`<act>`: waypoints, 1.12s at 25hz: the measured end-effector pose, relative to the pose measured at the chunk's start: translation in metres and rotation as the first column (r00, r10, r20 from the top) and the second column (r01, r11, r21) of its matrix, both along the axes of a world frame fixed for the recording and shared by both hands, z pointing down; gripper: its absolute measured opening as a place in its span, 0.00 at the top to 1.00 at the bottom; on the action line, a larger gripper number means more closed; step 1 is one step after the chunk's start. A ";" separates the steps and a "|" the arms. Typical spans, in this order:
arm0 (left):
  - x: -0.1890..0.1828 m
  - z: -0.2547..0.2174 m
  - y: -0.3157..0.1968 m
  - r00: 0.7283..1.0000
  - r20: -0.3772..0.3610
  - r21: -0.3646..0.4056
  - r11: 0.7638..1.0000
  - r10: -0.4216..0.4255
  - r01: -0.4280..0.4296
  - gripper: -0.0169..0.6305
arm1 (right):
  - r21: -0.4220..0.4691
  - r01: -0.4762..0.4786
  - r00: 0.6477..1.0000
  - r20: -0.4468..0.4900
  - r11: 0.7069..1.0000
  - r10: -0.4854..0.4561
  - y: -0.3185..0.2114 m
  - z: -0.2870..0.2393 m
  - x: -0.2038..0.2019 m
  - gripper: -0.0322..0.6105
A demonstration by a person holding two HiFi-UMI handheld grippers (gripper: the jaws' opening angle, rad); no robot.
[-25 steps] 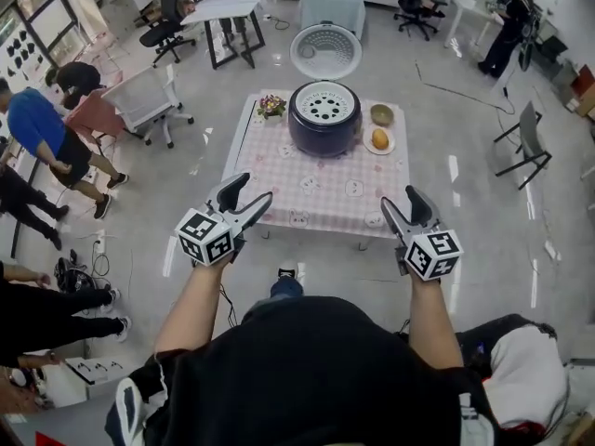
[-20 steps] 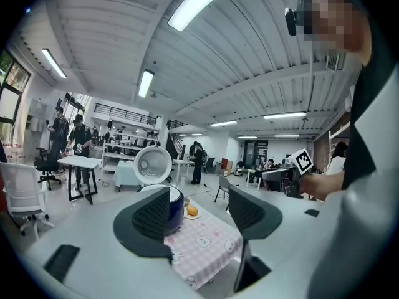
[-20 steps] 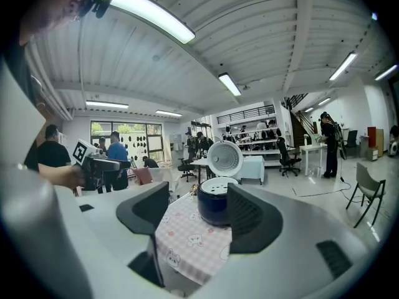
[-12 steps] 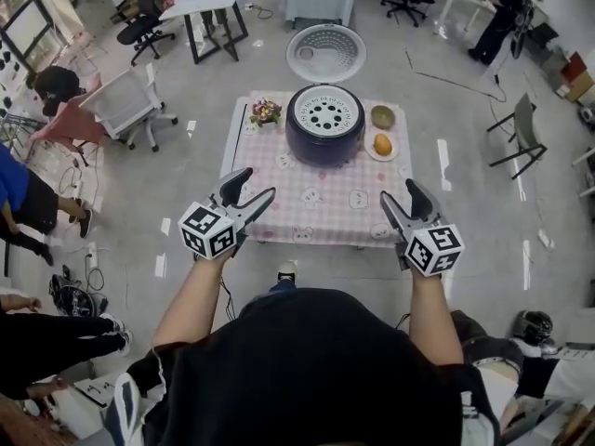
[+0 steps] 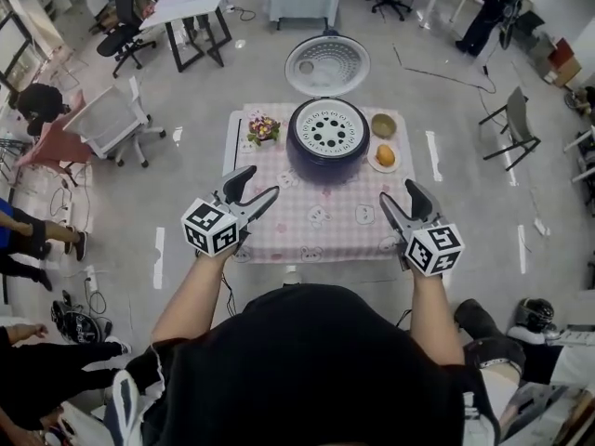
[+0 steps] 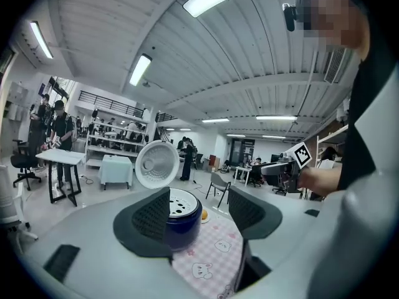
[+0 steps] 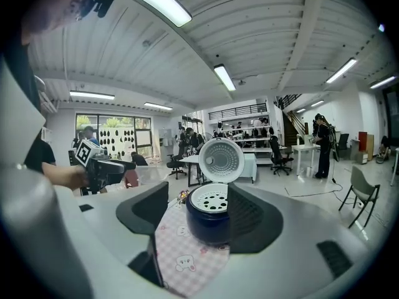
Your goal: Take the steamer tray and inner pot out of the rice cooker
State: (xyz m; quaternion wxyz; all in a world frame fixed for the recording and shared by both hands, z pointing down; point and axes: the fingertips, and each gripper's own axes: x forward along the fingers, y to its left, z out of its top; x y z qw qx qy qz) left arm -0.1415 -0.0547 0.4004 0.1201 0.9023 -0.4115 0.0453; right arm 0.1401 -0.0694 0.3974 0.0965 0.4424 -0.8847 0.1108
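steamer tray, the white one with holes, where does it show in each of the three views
Head view: the steamer tray is upper centre, sitting in the dark rice cooker.
Left gripper view: the tray is low, left of centre, partly behind the left jaw.
Right gripper view: the tray is low centre, between the jaws.
Shared landmark: the open round lid just behind the tray.
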 end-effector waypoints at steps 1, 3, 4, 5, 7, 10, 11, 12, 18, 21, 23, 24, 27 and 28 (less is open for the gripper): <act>-0.002 0.000 -0.005 1.000 0.000 -0.001 1.000 0.013 -0.013 0.51 | -0.001 -0.008 1.000 -0.001 1.000 0.008 -0.003 -0.001 -0.003 0.47; -0.006 0.000 -0.013 0.999 -0.002 -0.006 0.999 0.039 -0.039 0.51 | -0.004 -0.025 1.000 0.000 1.000 0.025 -0.007 -0.001 -0.009 0.47; -0.008 -0.001 -0.017 0.999 -0.003 -0.008 0.999 0.051 -0.051 0.51 | -0.006 -0.033 0.999 0.002 0.999 0.033 -0.009 -0.003 -0.012 0.47; -0.009 -0.002 -0.020 0.998 -0.003 -0.010 0.998 0.063 -0.063 0.51 | -0.006 -0.038 0.999 0.003 0.999 0.038 -0.012 -0.004 -0.015 0.47; -0.012 -0.004 -0.028 0.997 -0.001 -0.012 0.996 0.083 -0.083 0.51 | -0.004 -0.048 0.999 0.003 0.999 0.048 -0.016 -0.009 -0.021 0.47; -0.015 -0.008 -0.037 0.994 -0.005 -0.012 0.994 0.106 -0.106 0.51 | 0.000 -0.060 0.998 -0.003 0.998 0.060 -0.019 -0.012 -0.025 0.47; -0.015 -0.009 -0.037 0.994 -0.008 -0.012 0.994 0.113 -0.113 0.51 | 0.000 -0.061 0.998 -0.006 0.998 0.061 -0.020 -0.012 -0.026 0.47; -0.016 -0.010 -0.038 0.993 -0.011 -0.011 0.993 0.118 -0.118 0.51 | -0.001 -0.060 0.998 -0.011 0.998 0.060 -0.021 -0.012 -0.027 0.47; -0.025 0.000 -0.046 0.994 -0.032 -0.024 0.994 0.103 -0.104 0.51 | 0.000 -0.056 0.998 -0.015 0.998 0.056 -0.034 -0.008 -0.033 0.47; -0.027 0.008 -0.052 0.995 -0.027 -0.039 0.995 0.096 -0.097 0.51 | 0.006 -0.041 0.999 -0.018 0.999 0.042 -0.045 -0.007 -0.035 0.47; -0.027 0.008 -0.057 0.996 -0.020 -0.036 0.995 0.088 -0.088 0.51 | 0.005 -0.035 0.999 -0.016 0.999 0.035 -0.054 -0.005 -0.032 0.47; -0.029 0.006 -0.060 0.997 -0.016 -0.030 0.996 0.078 -0.078 0.51 | 0.004 -0.031 0.999 -0.012 1.000 0.031 -0.060 -0.005 -0.031 0.47; -0.043 -0.003 -0.075 1.000 -0.012 -0.003 1.000 0.024 -0.024 0.51 | 0.011 -0.009 1.000 -0.001 1.000 0.009 -0.081 -0.006 -0.033 0.47; -0.047 -0.005 -0.080 1.000 -0.014 0.001 1.000 0.006 -0.006 0.51 | 0.017 0.000 1.000 0.000 1.000 0.000 -0.089 -0.008 -0.034 0.47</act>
